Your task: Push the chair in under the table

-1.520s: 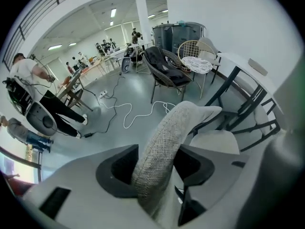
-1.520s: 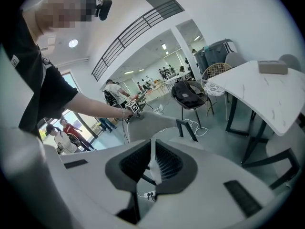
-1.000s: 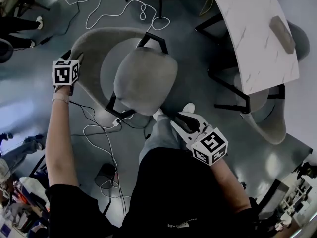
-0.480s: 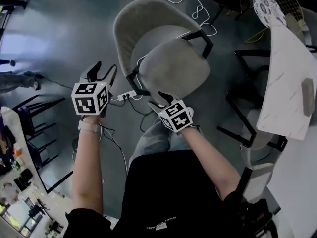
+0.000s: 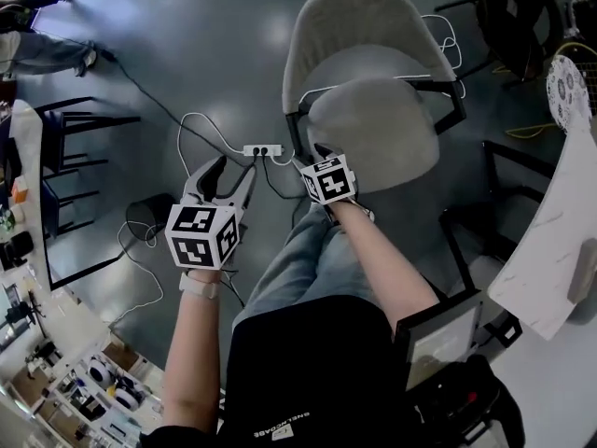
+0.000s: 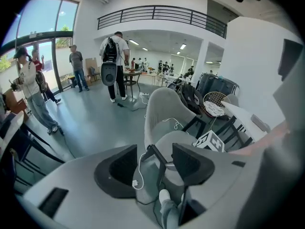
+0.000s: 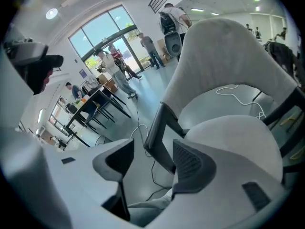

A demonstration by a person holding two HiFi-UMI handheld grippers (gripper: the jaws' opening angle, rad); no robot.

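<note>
Grey, glossy floor (image 5: 187,54) fills the head view. The chair (image 5: 373,129) stands on it at the top, out in the open and well apart from the table (image 5: 550,250) at the right edge. It is a pale tub chair with a curved back, a round padded seat and a thin black frame. The right gripper (image 5: 312,157) is at the seat's front-left corner, and the left gripper (image 5: 226,171) hangs near it over bare floor. A power strip (image 5: 261,149) and white cable (image 5: 201,124) lie just beside the chair's legs.

In the left gripper view, the left gripper (image 6: 155,163) has its fingers apart with nothing held. The chair (image 6: 164,109) is ahead of them.

In the right gripper view, the right gripper (image 7: 152,161) also has its fingers apart. The black frame (image 7: 159,128) shows between them, but they are not closed on it, and whether they touch it is unclear.

The risks are likely these. A shove from one corner could spin the chair rather than slide it. A leg could catch the cable or drag the strip. The chair could also knock the black legs by the table if it is steered off line.
</note>
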